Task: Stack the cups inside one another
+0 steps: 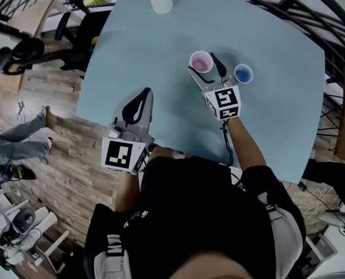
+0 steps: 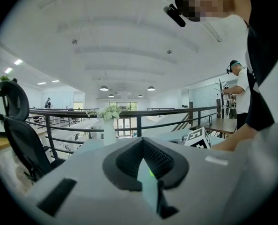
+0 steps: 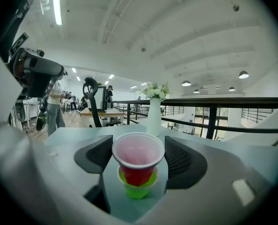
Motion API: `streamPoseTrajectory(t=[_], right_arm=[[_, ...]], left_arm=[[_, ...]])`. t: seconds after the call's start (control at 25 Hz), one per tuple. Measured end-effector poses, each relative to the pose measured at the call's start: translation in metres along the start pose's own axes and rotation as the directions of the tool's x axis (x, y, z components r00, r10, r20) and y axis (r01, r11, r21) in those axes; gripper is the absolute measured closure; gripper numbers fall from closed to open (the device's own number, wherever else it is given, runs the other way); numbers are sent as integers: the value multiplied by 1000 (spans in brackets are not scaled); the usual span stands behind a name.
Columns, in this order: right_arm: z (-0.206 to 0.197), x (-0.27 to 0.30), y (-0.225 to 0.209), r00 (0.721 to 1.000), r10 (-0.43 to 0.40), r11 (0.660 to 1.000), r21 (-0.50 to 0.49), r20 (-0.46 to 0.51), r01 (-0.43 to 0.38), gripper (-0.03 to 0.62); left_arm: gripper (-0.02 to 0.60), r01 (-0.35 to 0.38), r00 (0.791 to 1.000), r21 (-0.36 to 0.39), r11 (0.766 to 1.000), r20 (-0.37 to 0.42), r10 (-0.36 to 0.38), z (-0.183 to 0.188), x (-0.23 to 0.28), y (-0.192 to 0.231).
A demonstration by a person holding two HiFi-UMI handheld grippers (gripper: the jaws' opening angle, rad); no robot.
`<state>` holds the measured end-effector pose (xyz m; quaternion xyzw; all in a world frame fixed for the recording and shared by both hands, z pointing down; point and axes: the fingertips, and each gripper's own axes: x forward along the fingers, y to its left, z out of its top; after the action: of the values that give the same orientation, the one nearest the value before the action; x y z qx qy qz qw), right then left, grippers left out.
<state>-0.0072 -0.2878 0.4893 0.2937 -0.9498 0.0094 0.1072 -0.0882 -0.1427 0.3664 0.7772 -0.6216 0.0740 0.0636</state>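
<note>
The red cup (image 3: 137,150) sits in the mouth of a green cup (image 3: 138,190), which stands on the pale blue table (image 1: 161,68). The red one rides high, its body showing above the green rim, so I'd say the pair is nested but perhaps not pressed fully home. Both look like thin plastic party cups, tapered, smooth-walled, with a rolled lip; that taper is what lets one drop into the other.

The right gripper (image 3: 139,160) brackets the red cup, jaws spread to the cup's width, and the black ribbed pads (image 3: 98,156) meet its rim on either side. It looks like a light hold just under the lip, and the rim stays round, not squashed. Gripping there makes sense: it keeps the cup upright and centred over the green one.

A blue cup (image 1: 243,73) stands upright just to the right of that gripper, apart from the pair, with its mouth open and empty. My guess is it goes on the stack next.

The left gripper (image 2: 143,159) hangs back near the table's edge, jaws pressed together on nothing, out of the way.

A white vase (image 3: 153,116) of flowers stands at the far end of the table, well apart.
</note>
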Motion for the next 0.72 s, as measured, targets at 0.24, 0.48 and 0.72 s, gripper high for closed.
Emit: streamPoseTrajectory(t=[0.24, 0.48, 0.72], right_arm=[[-18, 7, 0, 999, -7, 1000, 21, -40, 8, 235], [-32, 14, 1, 997, -12, 999, 33, -80, 14, 233], [-46, 17, 4, 993, 0, 999, 37, -118, 4, 232]], left_arm=[[589, -10, 1000, -3, 1000, -2, 10, 0, -1, 5], [589, -7, 1000, -2, 1000, -1, 7, 2, 0, 9], [589, -17, 1000, -2, 1000, -4, 17, 0, -2, 12]])
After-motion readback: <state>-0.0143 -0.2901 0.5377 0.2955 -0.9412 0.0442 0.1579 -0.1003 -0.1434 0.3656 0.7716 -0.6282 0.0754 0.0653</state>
